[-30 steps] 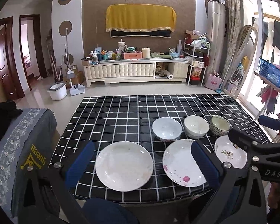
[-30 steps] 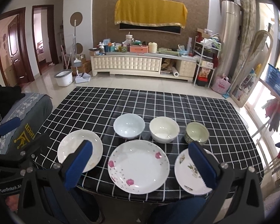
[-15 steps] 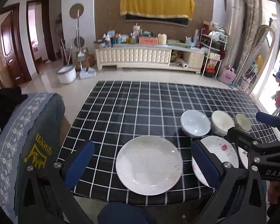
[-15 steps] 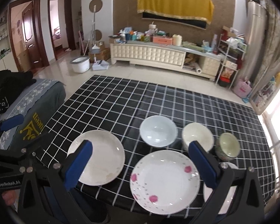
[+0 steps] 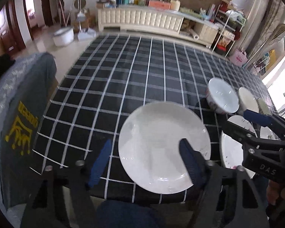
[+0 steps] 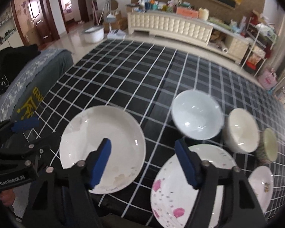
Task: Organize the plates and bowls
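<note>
A plain white plate [image 5: 164,147] [image 6: 102,149] lies near the table's front edge. Beside it to the right lie a pink-flowered plate [image 6: 192,188] [image 5: 232,152] and a small floral plate [image 6: 262,183]. Behind them stand a pale blue bowl [image 6: 196,116] [image 5: 222,96], a cream bowl [image 6: 241,130] [image 5: 247,99] and a patterned green bowl [image 6: 268,144]. My left gripper [image 5: 145,162] is open and empty over the white plate's near left rim. My right gripper [image 6: 144,162] is open and empty between the white and flowered plates.
The table wears a black checked cloth [image 5: 133,72]. A grey-covered chair [image 5: 18,102] stands at the table's left. A cream cabinet [image 6: 169,27] and a white bucket [image 6: 94,34] stand on the floor beyond the table.
Both grippers have moved forward and down toward the plates, and both jaws have narrowed somewhat. The dishes have not moved.
</note>
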The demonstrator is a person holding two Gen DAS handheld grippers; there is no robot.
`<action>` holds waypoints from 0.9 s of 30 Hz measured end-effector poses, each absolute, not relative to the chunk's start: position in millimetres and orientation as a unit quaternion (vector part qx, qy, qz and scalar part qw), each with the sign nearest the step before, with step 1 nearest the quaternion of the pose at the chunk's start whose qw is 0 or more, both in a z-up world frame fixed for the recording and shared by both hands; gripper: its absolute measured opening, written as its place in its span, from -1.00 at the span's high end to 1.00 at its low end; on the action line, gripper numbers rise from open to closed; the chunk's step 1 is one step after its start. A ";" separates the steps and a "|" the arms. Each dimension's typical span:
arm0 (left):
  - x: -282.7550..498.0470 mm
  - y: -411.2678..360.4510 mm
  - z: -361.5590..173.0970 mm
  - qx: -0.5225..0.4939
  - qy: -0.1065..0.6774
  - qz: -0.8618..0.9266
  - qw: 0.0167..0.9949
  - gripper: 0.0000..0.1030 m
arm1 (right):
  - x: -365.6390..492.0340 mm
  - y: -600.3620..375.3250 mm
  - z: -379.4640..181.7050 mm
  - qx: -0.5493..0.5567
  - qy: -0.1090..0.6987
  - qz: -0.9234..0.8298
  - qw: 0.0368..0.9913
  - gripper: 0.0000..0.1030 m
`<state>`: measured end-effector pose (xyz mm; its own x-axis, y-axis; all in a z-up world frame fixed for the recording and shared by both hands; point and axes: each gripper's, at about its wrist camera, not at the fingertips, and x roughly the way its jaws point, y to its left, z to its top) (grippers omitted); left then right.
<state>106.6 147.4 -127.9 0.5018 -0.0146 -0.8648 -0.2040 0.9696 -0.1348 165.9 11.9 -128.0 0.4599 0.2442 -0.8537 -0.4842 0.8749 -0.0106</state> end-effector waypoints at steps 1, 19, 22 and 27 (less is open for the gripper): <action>109.7 149.0 -136.0 -0.115 0.507 0.055 0.853 -0.13 | 170.0 15.4 -135.1 -0.128 0.480 0.218 0.840 -0.34; 131.5 168.5 -181.3 -0.133 0.565 0.094 0.809 0.41 | 199.4 17.7 -200.3 -0.131 0.543 0.207 0.803 -0.04; 131.7 170.0 -184.5 -0.131 0.571 0.090 0.805 0.49 | 199.5 15.7 -204.1 -0.126 0.548 0.204 0.801 0.02; 135.6 168.7 -192.0 -0.122 0.581 0.094 0.799 0.61 | 198.6 16.7 -209.5 -0.125 0.558 0.198 0.796 0.09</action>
